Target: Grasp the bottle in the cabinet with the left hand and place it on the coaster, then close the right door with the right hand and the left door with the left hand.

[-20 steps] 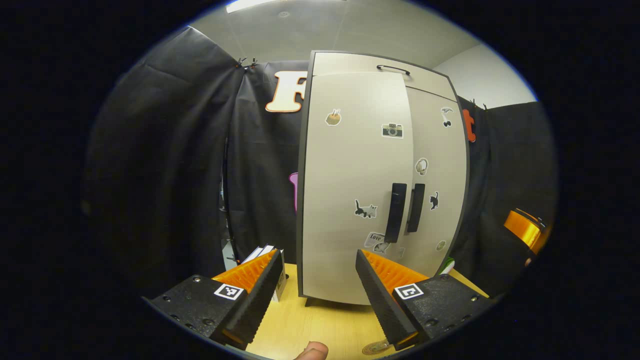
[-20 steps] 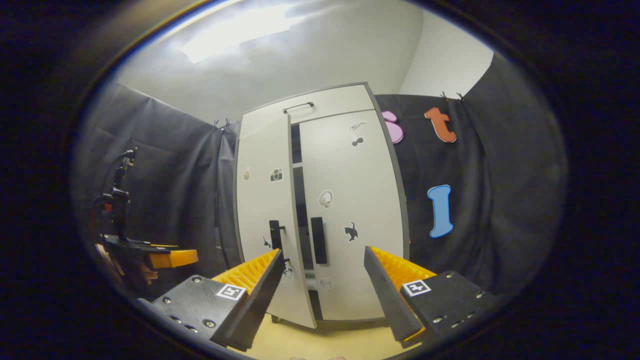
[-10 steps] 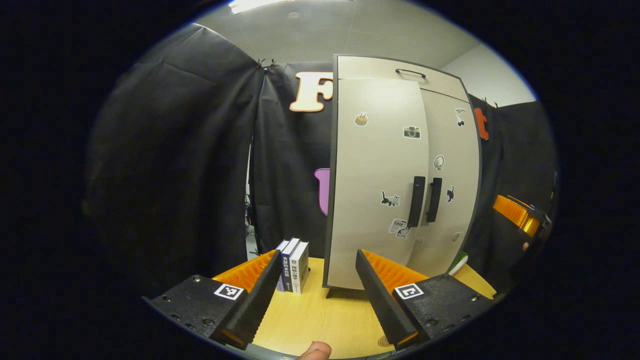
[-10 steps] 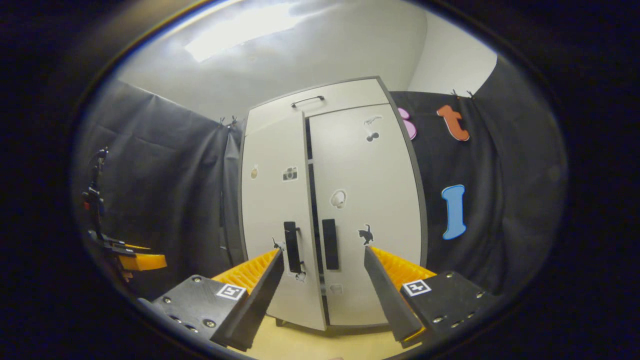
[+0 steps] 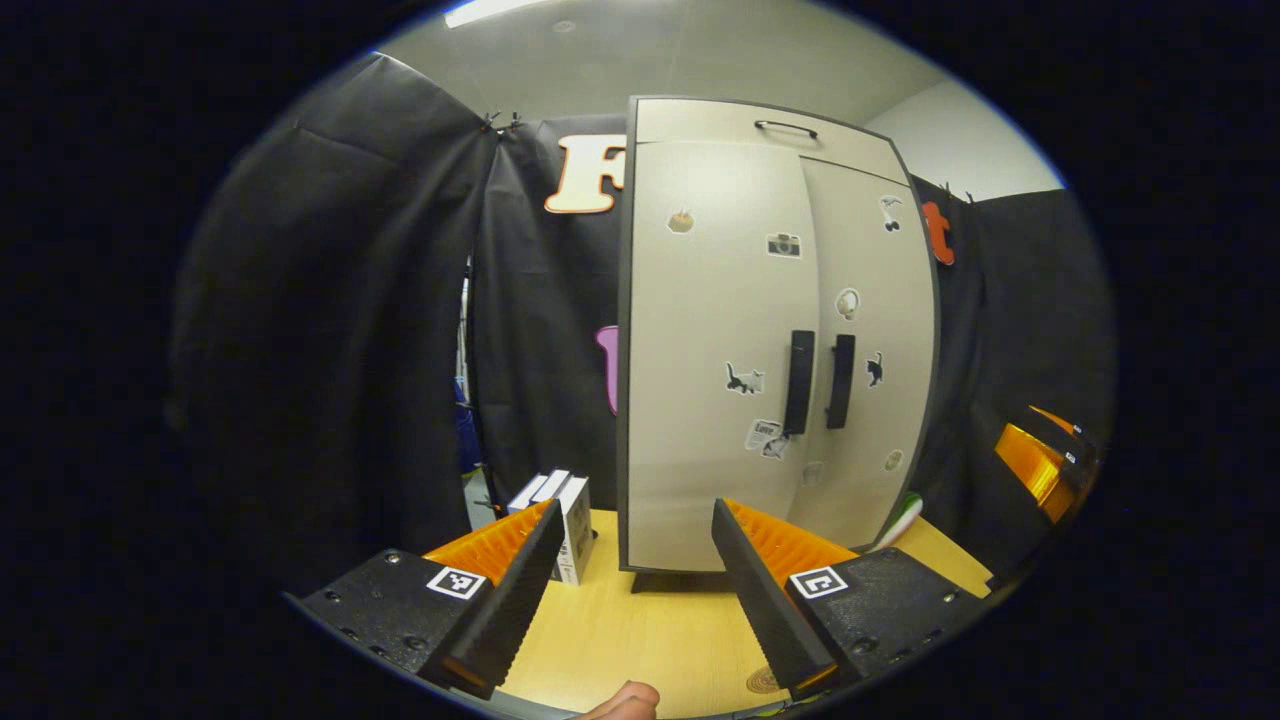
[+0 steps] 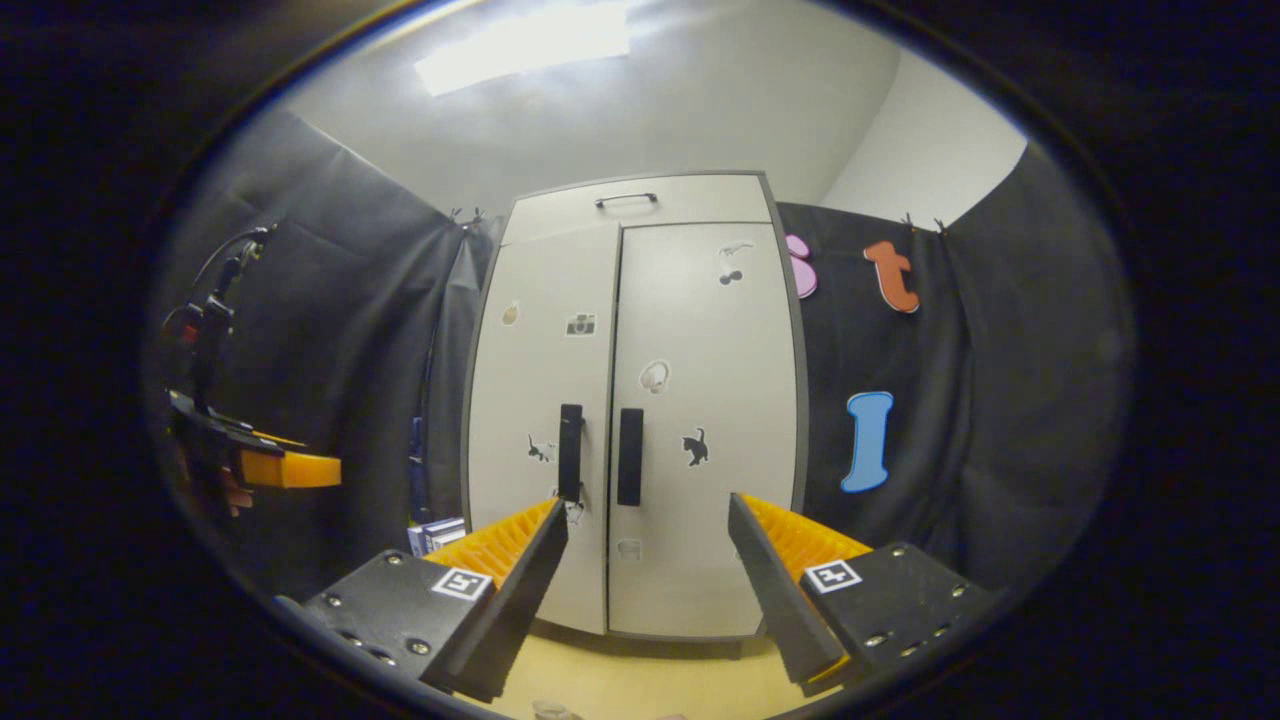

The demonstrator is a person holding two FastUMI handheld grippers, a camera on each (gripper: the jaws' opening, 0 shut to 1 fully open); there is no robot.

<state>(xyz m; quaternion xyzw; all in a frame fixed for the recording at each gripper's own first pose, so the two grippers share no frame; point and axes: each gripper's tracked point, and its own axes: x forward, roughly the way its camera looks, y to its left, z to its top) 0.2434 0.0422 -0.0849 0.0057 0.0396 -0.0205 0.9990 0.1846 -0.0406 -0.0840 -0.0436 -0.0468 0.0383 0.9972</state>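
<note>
One cabinet [image 6: 640,410] stands on the wooden counter [image 5: 640,640], and its two doors, the left door [image 6: 545,420] and the right door [image 6: 705,420], both sit flush, each with one black vertical handle by the centre seam. Above the doors is one drawer front with a thin bar handle. Two tools are in view: the left tool [image 5: 628,590] and the right tool [image 6: 645,590], each with its orange-ribbed fingers spread wide and nothing between them, both held in front of the cabinet and apart from it. A few upright books [image 5: 560,505] stand on the counter just left of the cabinet. Black cloth walls the booth behind and beside the cabinet. The bottle cannot be made out with certainty; a round coaster [image 5: 762,680] edge shows low on the counter before the cabinet.
</note>
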